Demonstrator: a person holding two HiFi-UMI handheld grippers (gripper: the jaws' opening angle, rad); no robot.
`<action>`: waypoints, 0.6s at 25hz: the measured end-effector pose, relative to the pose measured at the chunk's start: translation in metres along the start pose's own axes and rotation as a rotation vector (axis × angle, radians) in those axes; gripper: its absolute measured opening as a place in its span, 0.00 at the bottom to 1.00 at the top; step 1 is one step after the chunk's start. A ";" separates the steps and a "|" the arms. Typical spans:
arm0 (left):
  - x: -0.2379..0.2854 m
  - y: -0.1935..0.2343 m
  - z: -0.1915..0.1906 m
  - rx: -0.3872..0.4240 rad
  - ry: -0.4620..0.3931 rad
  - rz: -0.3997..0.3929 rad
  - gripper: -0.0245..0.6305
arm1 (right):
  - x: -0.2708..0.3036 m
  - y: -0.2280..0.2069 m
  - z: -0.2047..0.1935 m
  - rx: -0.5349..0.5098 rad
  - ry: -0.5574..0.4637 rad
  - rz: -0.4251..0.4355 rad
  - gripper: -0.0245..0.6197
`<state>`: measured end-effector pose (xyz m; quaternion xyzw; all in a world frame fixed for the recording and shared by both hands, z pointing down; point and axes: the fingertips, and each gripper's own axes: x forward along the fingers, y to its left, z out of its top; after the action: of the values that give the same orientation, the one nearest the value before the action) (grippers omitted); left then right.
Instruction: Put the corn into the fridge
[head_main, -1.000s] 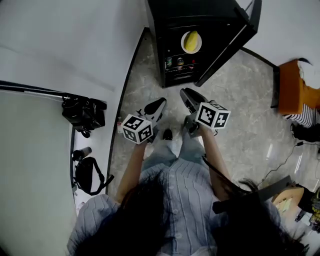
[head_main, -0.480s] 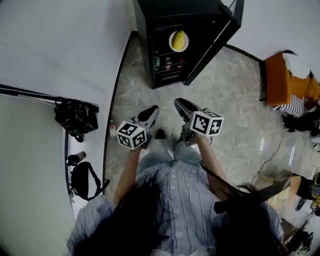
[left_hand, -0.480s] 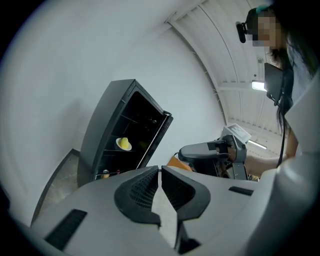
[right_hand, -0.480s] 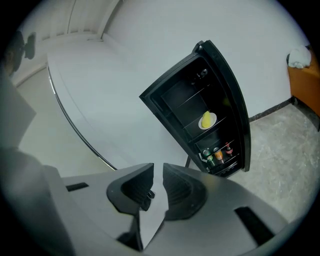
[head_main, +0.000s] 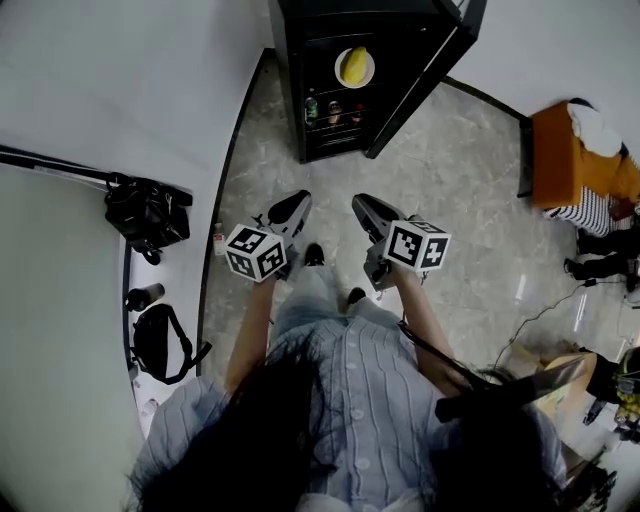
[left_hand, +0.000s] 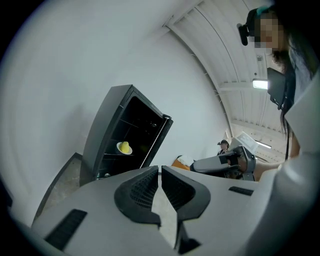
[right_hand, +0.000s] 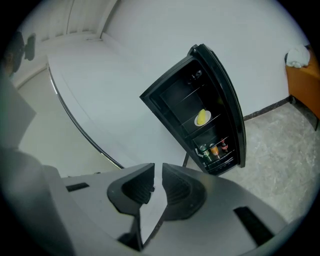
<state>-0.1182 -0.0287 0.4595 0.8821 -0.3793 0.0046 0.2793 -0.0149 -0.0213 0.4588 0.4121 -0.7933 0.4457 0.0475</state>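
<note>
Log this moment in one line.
corn: on plate in fridge | door: open | left gripper: shut, empty | right gripper: just closing, empty

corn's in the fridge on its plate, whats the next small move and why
Probably bring the right gripper toward the open door to swing it shut. The corn already lies on a shelf inside the fridge, the door stands wide open, and both grippers are empty: the right's jaws have just been closing on nothing, and the left gripper is shut.
</note>
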 end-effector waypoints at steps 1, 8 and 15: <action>-0.002 -0.004 0.001 0.001 -0.007 0.010 0.06 | -0.007 0.000 -0.001 -0.006 -0.002 0.003 0.13; -0.009 -0.052 -0.014 -0.026 -0.029 0.045 0.06 | -0.054 -0.011 -0.008 -0.018 -0.005 0.038 0.13; -0.010 -0.111 -0.043 -0.015 -0.028 0.048 0.06 | -0.099 -0.015 -0.033 -0.041 0.009 0.082 0.11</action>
<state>-0.0423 0.0609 0.4397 0.8705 -0.4042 -0.0039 0.2806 0.0513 0.0600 0.4449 0.3760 -0.8183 0.4327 0.0413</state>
